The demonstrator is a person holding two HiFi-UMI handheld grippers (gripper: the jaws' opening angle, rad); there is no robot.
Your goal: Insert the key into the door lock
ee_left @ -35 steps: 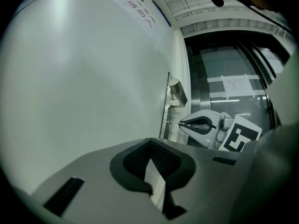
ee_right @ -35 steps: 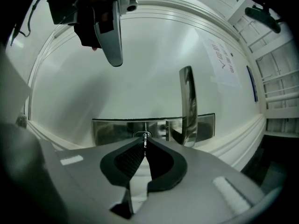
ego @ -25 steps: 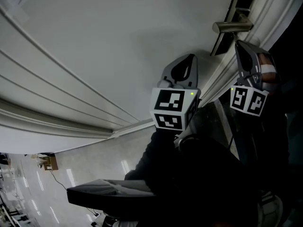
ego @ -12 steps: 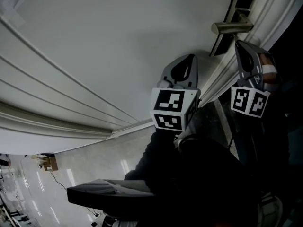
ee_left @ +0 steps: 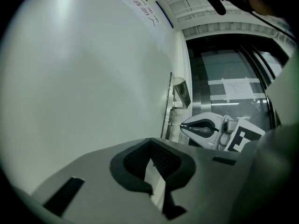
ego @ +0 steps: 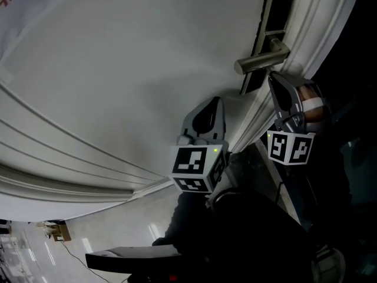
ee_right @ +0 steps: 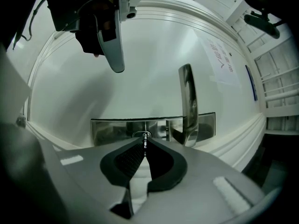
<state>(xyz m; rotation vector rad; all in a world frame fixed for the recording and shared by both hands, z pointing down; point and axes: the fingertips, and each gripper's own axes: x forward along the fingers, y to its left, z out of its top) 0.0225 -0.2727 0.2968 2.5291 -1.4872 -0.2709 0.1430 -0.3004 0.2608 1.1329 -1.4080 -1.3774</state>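
now the right gripper [ee_right: 145,147] is pinched tight on the key [ee_right: 145,139], its blade aimed straight at the lock [ee_right: 117,129] beside the handle [ee_right: 187,101], tip seemingly right at the keyhole. the left gripper [ee_left: 150,143], closed on nothing, hangs aside by the door [ee_left: 93,78], likely keeping clear.

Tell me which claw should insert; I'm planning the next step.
Right. The right claw is shut on the key, whose tip points at the lock plate; the left claw is shut empty, facing bare door.
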